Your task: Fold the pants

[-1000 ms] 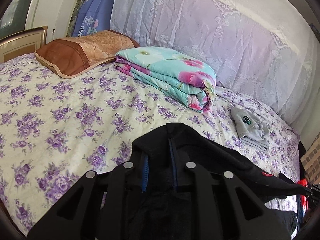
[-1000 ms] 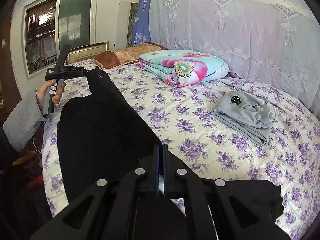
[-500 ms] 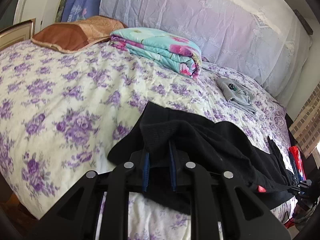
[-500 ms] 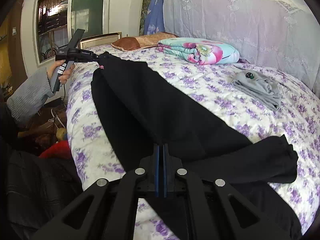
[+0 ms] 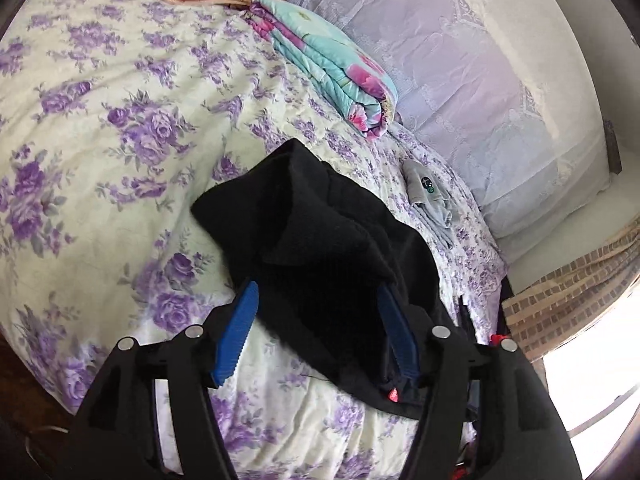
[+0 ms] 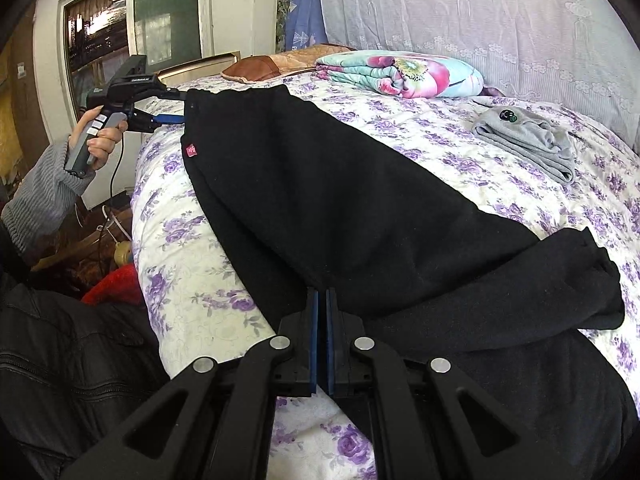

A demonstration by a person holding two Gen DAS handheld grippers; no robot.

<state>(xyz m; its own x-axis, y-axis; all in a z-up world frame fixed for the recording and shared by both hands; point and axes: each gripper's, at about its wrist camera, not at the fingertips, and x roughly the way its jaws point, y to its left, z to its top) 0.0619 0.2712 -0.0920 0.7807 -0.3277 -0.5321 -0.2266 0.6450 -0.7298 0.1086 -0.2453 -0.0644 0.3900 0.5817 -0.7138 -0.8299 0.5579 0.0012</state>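
Black pants (image 6: 328, 200) lie stretched along the near edge of the bed, waistband at the far left, legs folded over at the right. My right gripper (image 6: 322, 300) is shut on the pants fabric at the near edge. My left gripper (image 5: 316, 300) is open, its blue pads on either side of the waistband end (image 5: 320, 240), which rests on the bed. In the right wrist view the left gripper (image 6: 168, 110) sits at the waistband with its jaws apart.
The bed (image 5: 100, 120) has a purple-flowered sheet. A folded floral quilt (image 6: 404, 74), a brown pillow (image 6: 272, 66) and a folded grey garment (image 6: 532, 144) lie on the far side. A lace curtain (image 6: 480, 12) hangs behind. A window (image 6: 132, 28) is at the left.
My left gripper has lowered the waistband onto the bed and opened its jaws. The pants now lie flatter. My right gripper stays shut on the fabric.
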